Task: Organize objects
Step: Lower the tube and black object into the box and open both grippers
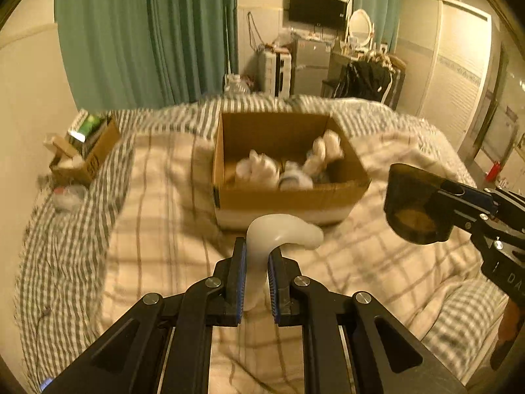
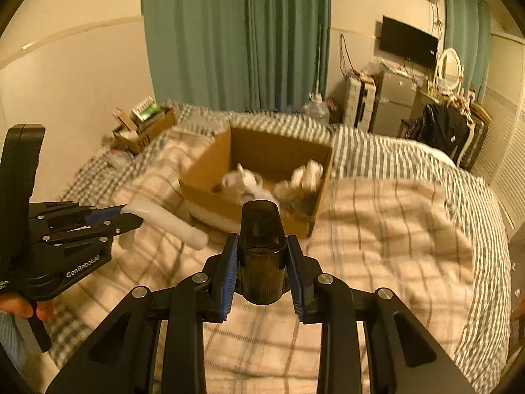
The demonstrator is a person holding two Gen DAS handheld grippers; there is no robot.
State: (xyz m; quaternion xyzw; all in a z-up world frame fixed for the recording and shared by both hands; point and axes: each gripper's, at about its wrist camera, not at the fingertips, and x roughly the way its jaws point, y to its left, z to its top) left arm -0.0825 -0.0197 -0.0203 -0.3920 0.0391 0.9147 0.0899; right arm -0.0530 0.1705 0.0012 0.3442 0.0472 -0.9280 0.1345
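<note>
Left gripper [image 1: 256, 256] pinches a white curved plastic piece [image 1: 262, 239] between its blue pads. The stem of the piece runs along the fingers, straight ahead of the gripper; past the fingertips it bends and its free end points to the gripper's right. In the right wrist view the same piece [image 2: 170, 223] shows as a pale tube jutting out of the left gripper [image 2: 129, 218], long axis slanting down and toward the right gripper.

Right gripper [image 2: 262, 249] is clamped on a dark translucent cup-like container [image 2: 261, 249], held between the fingers with its long axis along them, pointing forward. From the left wrist view the container [image 1: 415, 207] sits at the tip of the right gripper [image 1: 439, 210], its round open end facing the camera.

Open cardboard box [image 1: 288, 164] lies just ahead of both grippers on the checked blanket [image 1: 157, 229] of the bed, holding blurred white items [image 1: 272, 170]. A smaller cardboard box [image 1: 85, 151] sits well off to the left.
</note>
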